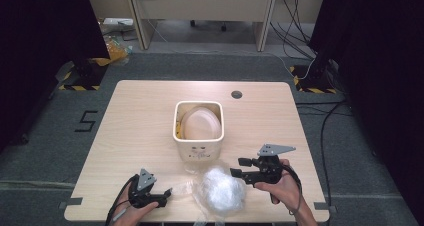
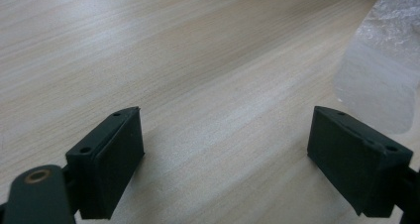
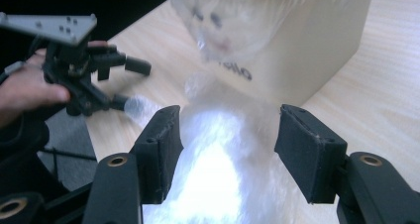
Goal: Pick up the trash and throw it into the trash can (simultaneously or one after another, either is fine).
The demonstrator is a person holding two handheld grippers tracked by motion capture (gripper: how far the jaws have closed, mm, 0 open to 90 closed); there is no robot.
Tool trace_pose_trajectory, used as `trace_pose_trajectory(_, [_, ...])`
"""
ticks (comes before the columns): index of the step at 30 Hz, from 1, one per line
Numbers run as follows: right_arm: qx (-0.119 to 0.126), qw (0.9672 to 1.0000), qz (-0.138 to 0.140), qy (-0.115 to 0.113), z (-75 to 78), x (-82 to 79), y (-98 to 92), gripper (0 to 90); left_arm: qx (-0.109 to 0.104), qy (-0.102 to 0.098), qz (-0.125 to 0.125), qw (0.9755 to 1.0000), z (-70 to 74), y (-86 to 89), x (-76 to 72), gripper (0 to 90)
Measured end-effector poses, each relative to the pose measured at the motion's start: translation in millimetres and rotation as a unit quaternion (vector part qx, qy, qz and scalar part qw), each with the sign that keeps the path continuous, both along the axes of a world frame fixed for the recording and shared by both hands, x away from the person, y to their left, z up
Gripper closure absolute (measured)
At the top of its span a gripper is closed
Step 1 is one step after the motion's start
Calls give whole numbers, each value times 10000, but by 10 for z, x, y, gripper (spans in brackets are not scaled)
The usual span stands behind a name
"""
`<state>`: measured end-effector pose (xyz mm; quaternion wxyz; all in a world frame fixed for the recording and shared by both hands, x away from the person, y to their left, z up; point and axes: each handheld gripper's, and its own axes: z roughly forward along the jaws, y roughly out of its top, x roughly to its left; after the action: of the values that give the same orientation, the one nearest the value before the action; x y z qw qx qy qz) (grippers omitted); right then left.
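Note:
A crumpled clear plastic bag [image 1: 220, 188] lies at the table's front middle, just in front of a white square bin [image 1: 198, 148]. Inside the bin sits a cream rounded thing [image 1: 200, 123]. My left gripper [image 1: 169, 191] rests low at the front left, pointing at the bag's edge, and its jaws stand wide open over bare wood [image 2: 228, 130]; the bag [image 2: 381, 70] shows past the right jaw. My right gripper [image 1: 240, 167] hovers at the bag's right side, open. In the right gripper view [image 3: 229, 127] the bag [image 3: 218, 154] bulges between the spread jaws, with the bin [image 3: 297, 50] behind.
The wooden table [image 1: 135, 116] has a dark round hole [image 1: 236, 94] near its back edge. Cables and stands [image 1: 315, 76] are on the floor beyond the right corner. The left gripper [image 3: 84, 75] appears far off in the right gripper view.

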<state>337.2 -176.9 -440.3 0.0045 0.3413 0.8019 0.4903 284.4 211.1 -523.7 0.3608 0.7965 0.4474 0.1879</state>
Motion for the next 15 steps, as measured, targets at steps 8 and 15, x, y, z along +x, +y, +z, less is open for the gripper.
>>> trace_pose_trajectory(8, [-333, 9993, 166, 51, -151, -100, 125, 386, 0, -1, -1, 10000, 0, 0, 0, 132])
trace_pose_trajectory(15, [-653, 9974, 289, 103, -298, -135, 277, 366, 1, -1, 0, 10000, 0, 0, 0, 132])
